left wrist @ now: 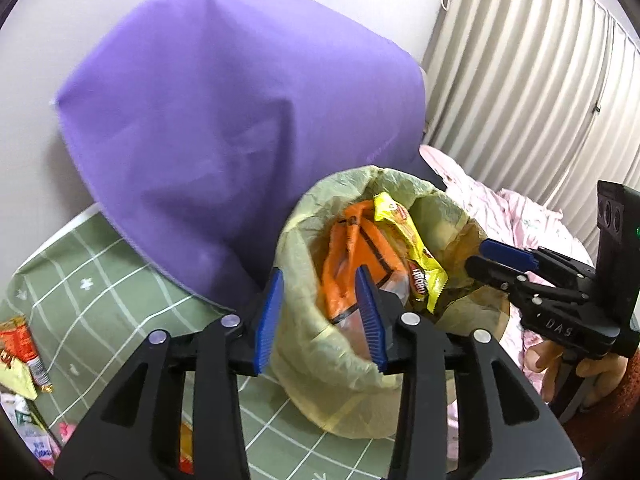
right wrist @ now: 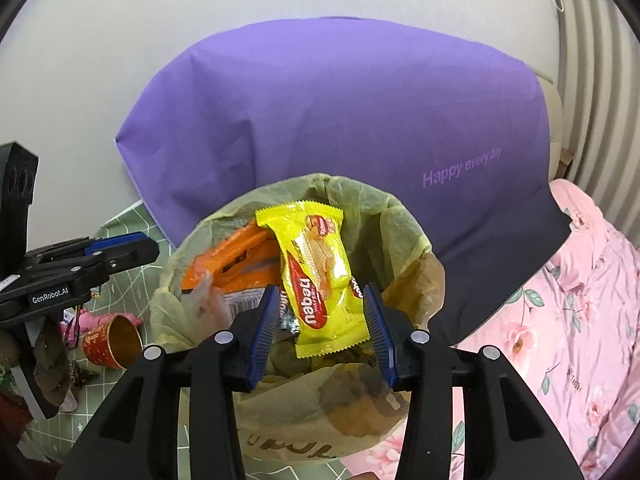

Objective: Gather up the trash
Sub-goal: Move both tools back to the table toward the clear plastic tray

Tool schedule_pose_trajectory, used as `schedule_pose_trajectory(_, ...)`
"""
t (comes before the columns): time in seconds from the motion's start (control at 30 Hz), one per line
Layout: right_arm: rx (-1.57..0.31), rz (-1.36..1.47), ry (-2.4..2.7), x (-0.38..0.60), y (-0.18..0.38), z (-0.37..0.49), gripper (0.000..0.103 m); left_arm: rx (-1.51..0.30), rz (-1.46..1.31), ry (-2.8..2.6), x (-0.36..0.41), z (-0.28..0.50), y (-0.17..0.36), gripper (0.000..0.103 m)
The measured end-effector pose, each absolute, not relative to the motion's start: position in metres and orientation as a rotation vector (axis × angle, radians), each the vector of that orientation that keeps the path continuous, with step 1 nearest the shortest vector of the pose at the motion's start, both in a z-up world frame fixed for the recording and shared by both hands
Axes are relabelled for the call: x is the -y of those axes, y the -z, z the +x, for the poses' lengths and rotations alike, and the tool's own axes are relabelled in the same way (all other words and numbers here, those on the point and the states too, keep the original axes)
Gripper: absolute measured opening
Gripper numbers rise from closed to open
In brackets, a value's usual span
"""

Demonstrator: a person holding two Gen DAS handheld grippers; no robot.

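Now, step: yellow wafer wrapper is dropped into the yellow-green lined bin.
Right hand-held gripper: spread open, empty, above the bin.
Left hand-held gripper: open, nothing held.
Advice: wrapper should be pressed down.

So the surface is covered in a green cloth with a white grid. Standing on it is the trash bin lined with a yellowish bag, right up against a big purple fabric bag that leans on the wall behind. Off to the left there's loose litter: a red-and-gold paper cup on its side, a red snack wrapper, a pale yellow-green wrapper touching it, and some pink bits. A pink floral blanket lies on the right, just beside the bin.
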State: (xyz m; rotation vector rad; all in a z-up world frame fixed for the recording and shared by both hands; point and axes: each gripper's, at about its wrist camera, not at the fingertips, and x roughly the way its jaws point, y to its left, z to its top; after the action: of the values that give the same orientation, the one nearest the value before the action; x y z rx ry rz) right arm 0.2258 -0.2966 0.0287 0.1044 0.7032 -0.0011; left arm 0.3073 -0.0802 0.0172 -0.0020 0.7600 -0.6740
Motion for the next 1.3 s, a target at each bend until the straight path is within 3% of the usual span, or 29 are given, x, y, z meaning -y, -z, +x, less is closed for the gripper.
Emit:
schedule_pose_trajectory(0.27, -0.636, 0.048, -0.081, 0.255, -0.045, 0.225, 0.043, -0.703, -0.074, 0.507, 0.008, 0.288, -0.021, 0.042)
schedule_pose_trajectory(0.33, -0.615, 0.038, -0.13, 0.239, -0.047, 0.226, 0.058, -0.69, -0.085, 0.428, -0.022, 0.281, -0.019, 0.043)
schedule_pose_trajectory(0.43, -0.574, 0.027, -0.218, 0.213, -0.045, 0.226, 0.062, -0.682, -0.096, 0.308, -0.067, 0.267, -0.013, 0.043)
schedule_pose_trajectory(0.83, -0.718, -0.102, -0.626, 0.09, 0.008, 0.236, 0.062, -0.712, -0.226, -0.076, -0.205, 0.192, 0.032, 0.045)
schedule_pose_trajectory(1.03, -0.728, -0.253, -0.697, 0.04, 0.036, 0.22, 0.062, -0.779, -0.25, -0.05, -0.213, 0.149, 0.059, 0.046)
schedule_pose_trajectory(1.3, -0.737, -0.129, -0.612, 0.061, 0.042, 0.261, 0.062, -0.883, -0.241, 0.019, -0.189, 0.121, 0.085, 0.046)
